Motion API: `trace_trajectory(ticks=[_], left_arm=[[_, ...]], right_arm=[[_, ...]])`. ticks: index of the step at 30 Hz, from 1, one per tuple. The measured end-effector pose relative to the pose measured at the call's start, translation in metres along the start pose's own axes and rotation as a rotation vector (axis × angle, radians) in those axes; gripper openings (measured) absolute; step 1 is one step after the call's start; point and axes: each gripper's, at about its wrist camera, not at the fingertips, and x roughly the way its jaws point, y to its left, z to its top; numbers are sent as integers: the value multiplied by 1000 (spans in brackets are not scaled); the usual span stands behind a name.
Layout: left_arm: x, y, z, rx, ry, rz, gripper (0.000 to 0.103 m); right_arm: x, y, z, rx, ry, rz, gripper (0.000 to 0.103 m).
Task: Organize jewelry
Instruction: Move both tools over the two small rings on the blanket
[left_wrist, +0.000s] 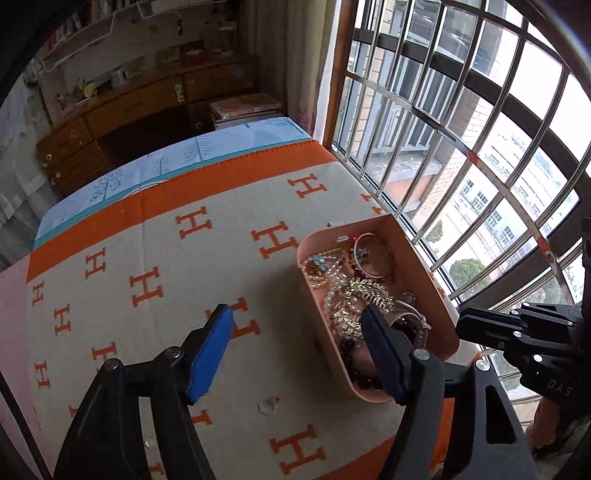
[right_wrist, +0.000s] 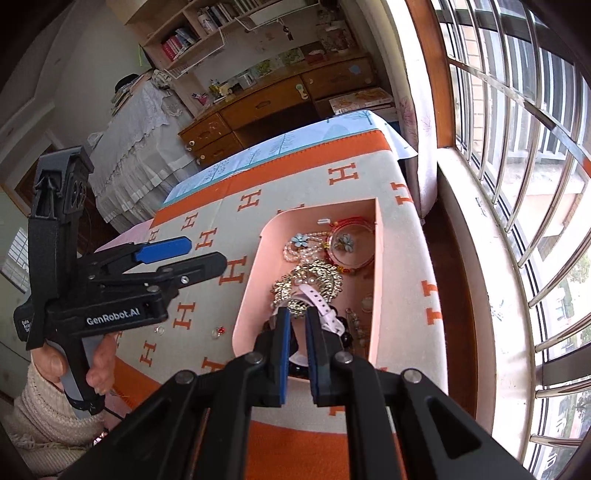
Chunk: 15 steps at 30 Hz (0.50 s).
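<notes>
A pink box (left_wrist: 417, 258) (right_wrist: 255, 273) full of jewelry stands on the orange-and-cream blanket near the window. In it lie pearl strands (left_wrist: 334, 280), a gold piece (right_wrist: 314, 277), red bangles (right_wrist: 351, 243) and a pale pink watch strap (right_wrist: 321, 301). My left gripper (left_wrist: 295, 321) is open and empty, over the blanket left of the box; it also shows in the right wrist view (right_wrist: 207, 251). My right gripper (right_wrist: 297, 317) hangs over the near end of the box, its jaws narrowly apart with nothing between them. Small loose pieces (left_wrist: 268, 405) (right_wrist: 218, 331) lie on the blanket.
The blanket (left_wrist: 147, 240) covers a table whose right edge runs beside a barred window (left_wrist: 480, 147) and its sill (right_wrist: 480, 277). A wooden desk with drawers (right_wrist: 266, 107) and shelves stands beyond the table's far end. The right gripper's body (left_wrist: 524, 332) sits right of the box.
</notes>
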Motion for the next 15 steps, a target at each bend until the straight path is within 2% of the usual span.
trace_trajectory(ticks=[8,15], left_arm=[[-65,62,-29,-93,-79,112,80],[-95,96,-65,-138,-110,176,81]], right_arm=[[3,50,-1,-99,11,53,9],[17,98,-5,-190,45,96,9]])
